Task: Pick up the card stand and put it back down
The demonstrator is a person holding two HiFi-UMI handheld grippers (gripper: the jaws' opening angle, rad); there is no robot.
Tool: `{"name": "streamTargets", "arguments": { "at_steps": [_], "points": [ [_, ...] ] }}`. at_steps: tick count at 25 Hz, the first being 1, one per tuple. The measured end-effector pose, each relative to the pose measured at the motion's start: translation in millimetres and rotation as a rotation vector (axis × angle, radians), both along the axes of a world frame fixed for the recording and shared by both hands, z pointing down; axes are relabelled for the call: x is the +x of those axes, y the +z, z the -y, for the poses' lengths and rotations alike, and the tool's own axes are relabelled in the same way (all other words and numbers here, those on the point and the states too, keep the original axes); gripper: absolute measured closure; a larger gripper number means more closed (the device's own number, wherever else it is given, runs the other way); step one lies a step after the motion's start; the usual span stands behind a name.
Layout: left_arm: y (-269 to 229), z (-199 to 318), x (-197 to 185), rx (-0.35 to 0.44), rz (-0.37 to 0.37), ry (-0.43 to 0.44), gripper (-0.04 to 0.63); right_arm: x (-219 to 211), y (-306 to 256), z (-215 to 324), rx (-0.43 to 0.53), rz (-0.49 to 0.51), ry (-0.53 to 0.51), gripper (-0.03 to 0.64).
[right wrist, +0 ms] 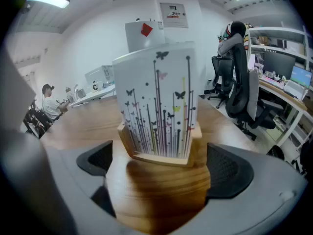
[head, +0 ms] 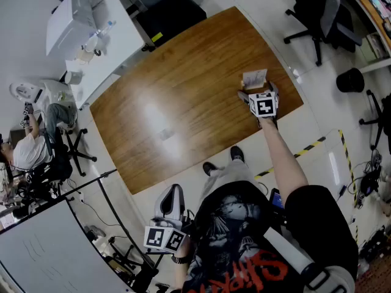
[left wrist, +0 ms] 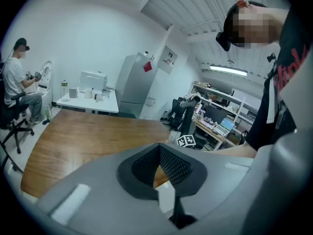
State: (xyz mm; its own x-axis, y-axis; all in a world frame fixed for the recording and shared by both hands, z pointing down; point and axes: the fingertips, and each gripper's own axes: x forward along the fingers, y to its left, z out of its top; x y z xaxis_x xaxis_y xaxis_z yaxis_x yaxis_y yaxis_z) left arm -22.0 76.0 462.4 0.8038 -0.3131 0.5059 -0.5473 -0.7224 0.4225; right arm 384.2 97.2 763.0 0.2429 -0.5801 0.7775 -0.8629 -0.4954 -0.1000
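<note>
The card stand (head: 255, 79) is a wooden base holding a white card printed with thin stems and butterflies; it stands upright near the right edge of the wooden table (head: 183, 102). My right gripper (head: 258, 92) is just behind it, open wide. In the right gripper view the card stand (right wrist: 159, 106) sits a little ahead of the right gripper (right wrist: 161, 168), and neither pad touches the base. My left gripper (head: 172, 194) hangs low beside the person's body, off the table, shut and empty. In the left gripper view the left gripper (left wrist: 159, 160) has its jaws together.
A white side table (head: 116, 38) with bottles and a box stands at the back left. A seated person (head: 27, 145) is at the far left. Black office chairs (head: 321, 11) and a black bin (head: 349, 80) stand to the right. Yellow-black tape (head: 305, 148) marks the floor.
</note>
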Motion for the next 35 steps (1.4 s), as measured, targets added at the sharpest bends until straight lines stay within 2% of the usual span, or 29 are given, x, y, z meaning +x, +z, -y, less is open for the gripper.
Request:
{"name": "streamTargets", "arguments": {
  "at_steps": [3,8,14,19,24,30,35],
  "points": [
    [6.8,2.9,7.0,0.04,0.006,0.009,0.595,8.4,3.2,23.6,0.043,0.008,-0.035,0.037],
    [13.3,-5.7,2.0,0.032,0.005,0.009,0.595,11.0,4.2,22.9,0.036,-0.003,-0.065,0.037],
    [12.4,-9.1,-18.7,0.034,0.014,-0.034,0.595,5.0,7.5,30.0,0.016,-0.003,0.031,0.037],
    [9.0,-5.2,-35.0,0.052,0.022,-0.099,0.595,9.3,12.6,57.8,0.003,0.003,0.023,0.037],
    [17.4,-14.7,-41.3,0.026,0.031,-0.133,0.595,19.6,18.0,49.1,-0.059,-0.05,0.051,0.054],
    [17.1,-9.1,-45.4,0.034,0.024,-0.15,0.595,6.8,10.3,54.3,0.01,-0.103,0.021,0.074],
    [17.9,-4.4,-44.7,0.032,0.014,-0.149,0.595,-7.9,10.0,51.2,0.057,-0.085,-0.011,0.075]
  ]
}}
